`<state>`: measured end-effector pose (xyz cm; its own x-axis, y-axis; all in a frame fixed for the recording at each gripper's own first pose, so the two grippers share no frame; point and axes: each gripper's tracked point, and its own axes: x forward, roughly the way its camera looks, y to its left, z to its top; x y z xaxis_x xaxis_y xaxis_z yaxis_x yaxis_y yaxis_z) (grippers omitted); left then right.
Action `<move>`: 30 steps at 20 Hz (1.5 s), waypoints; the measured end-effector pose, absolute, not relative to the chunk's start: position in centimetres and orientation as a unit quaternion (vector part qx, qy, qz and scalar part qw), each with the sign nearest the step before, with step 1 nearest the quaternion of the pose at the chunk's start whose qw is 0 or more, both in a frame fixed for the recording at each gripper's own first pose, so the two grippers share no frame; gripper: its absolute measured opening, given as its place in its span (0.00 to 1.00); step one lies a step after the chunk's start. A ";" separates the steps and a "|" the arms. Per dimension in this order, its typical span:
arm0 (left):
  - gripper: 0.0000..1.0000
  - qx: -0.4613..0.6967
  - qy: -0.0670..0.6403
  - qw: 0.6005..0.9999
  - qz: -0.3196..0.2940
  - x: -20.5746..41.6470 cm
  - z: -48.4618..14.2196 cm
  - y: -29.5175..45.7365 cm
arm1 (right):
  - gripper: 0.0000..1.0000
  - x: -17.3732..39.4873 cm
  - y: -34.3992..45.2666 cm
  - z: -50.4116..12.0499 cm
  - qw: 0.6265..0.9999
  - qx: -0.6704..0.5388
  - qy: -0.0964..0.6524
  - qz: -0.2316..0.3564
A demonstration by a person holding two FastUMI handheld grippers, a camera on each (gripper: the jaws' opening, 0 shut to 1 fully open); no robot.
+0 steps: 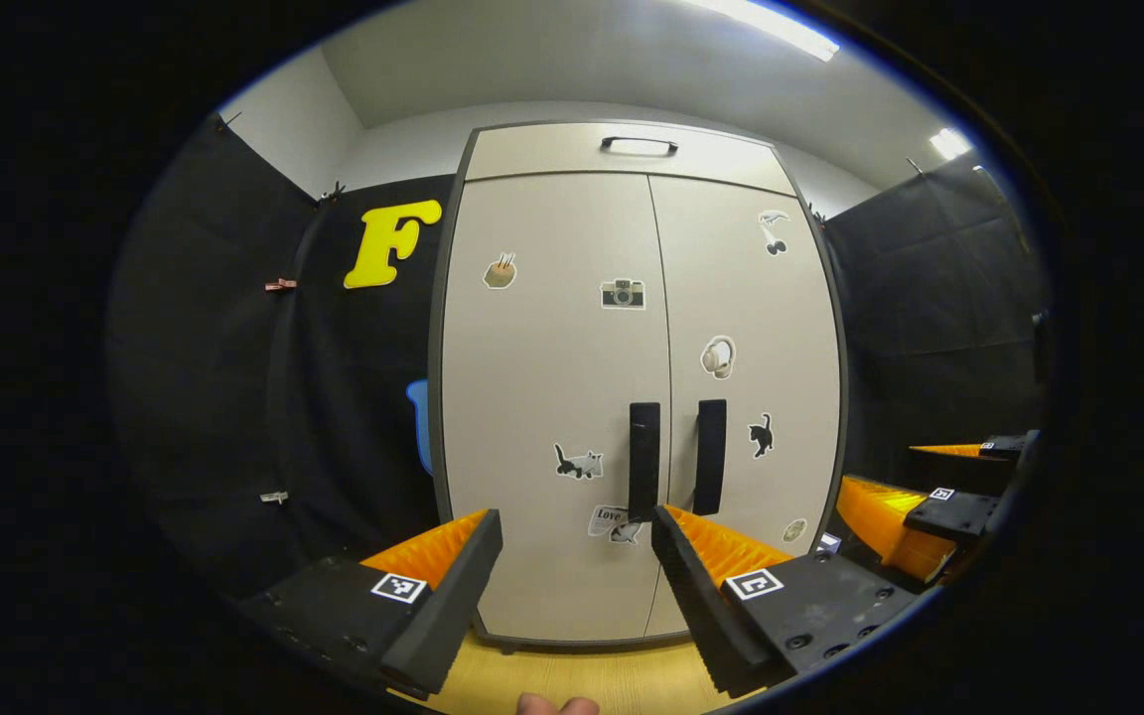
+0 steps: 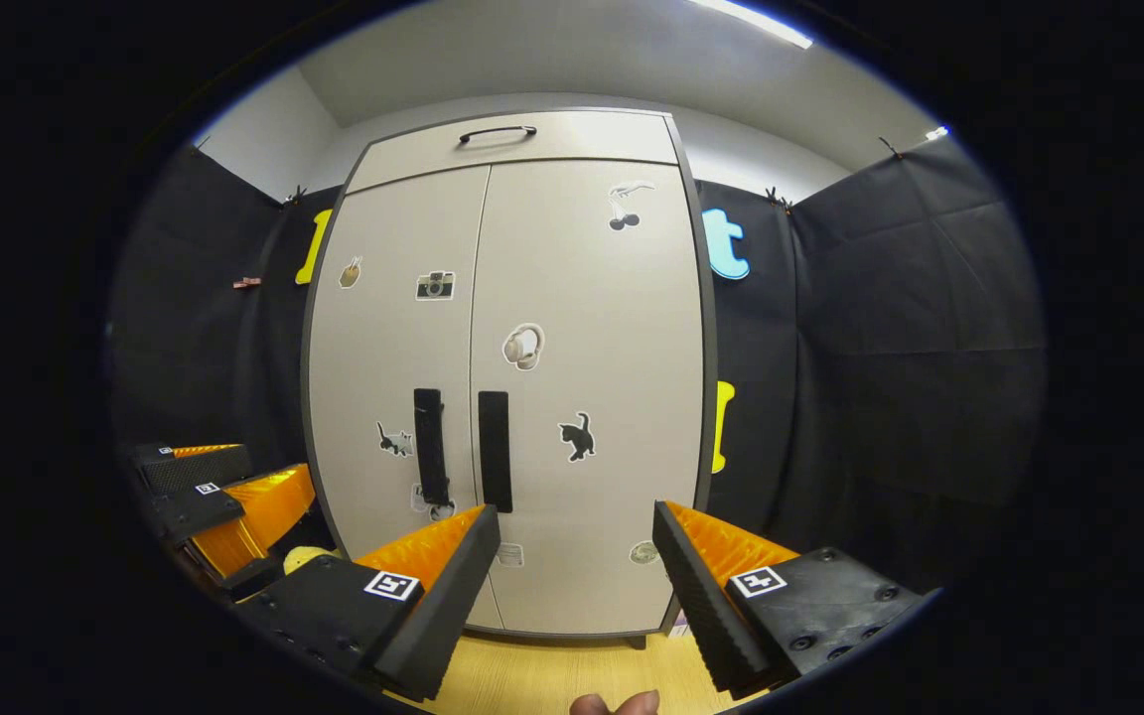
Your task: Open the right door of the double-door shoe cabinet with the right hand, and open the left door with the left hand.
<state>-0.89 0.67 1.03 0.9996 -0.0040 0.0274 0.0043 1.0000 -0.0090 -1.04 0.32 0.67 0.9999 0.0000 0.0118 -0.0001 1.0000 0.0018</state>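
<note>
My right gripper (image 2: 577, 556) has its fingers spread wide and empty, and so does my left gripper (image 1: 577, 556); neither touches anything. In the right gripper view the left gripper sits off at eight o'clock, also parted.

Past the fingers stands the shoe cabinet (image 2: 507, 387), both doors shut. In the right gripper view the right door (image 2: 592, 397) lies ahead toward twelve o'clock, and its handle (image 2: 494, 452), a dark vertical bar, is at about eleven o'clock from my fingertips, just beside the left door's handle (image 2: 430, 447). In the left gripper view the left door (image 1: 547, 397) fills the middle, with its handle (image 1: 643, 462) at about one o'clock.

The risk I judge greatest: the two handles stand so close that a finger going for one could wedge against the other or straddle both. If both hands close in together, the grippers could knock each other. A shallow grip could slip off the bar when I pull.
</note>
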 end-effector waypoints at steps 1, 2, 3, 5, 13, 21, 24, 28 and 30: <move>0.94 -0.004 -0.014 1.000 -0.002 -1.0 1.1 0.7 | 0.98 -1.1 0.4 0.7 1.000 0.001 -0.006 0.000; 0.93 -0.004 -0.013 1.000 -0.003 -1.1 1.0 0.7 | 0.98 -1.2 0.5 0.8 1.000 0.001 -0.006 0.001; 0.94 -0.004 -0.012 1.000 -0.003 -1.1 1.0 0.7 | 0.98 -1.2 0.6 0.8 1.000 0.000 -0.007 0.002; 0.94 -0.006 -0.012 1.000 -0.004 -1.3 1.0 0.8 | 0.98 -1.4 0.8 0.9 1.000 0.000 -0.007 0.003; 0.94 -0.006 -0.006 1.000 0.000 -2.5 1.1 2.1 | 0.97 0.1 2.5 1.2 1.000 0.005 -0.003 0.009; 0.94 -0.008 0.006 1.000 0.000 -3.3 -0.3 4.3 | 0.98 7.5 6.5 1.6 1.000 0.008 -0.014 0.027; 0.94 -0.008 0.010 1.000 0.006 -3.1 -1.1 5.5 | 0.98 10.7 7.7 0.0 1.000 0.002 0.001 0.031; 0.94 -0.014 0.019 1.000 0.011 -2.7 -2.1 6.9 | 0.88 14.1 7.9 -1.8 1.000 0.000 0.015 0.010; 0.94 -0.019 0.025 0.999 0.014 -2.6 -2.7 7.5 | 0.74 15.3 7.8 -2.1 1.000 0.015 0.017 0.000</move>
<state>-2.60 7.46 -2.73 0.9984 0.0261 -0.0507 -0.0280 0.9989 -0.0374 15.29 7.85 -2.06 0.9994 -0.0002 -0.0349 0.0012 0.9996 0.0298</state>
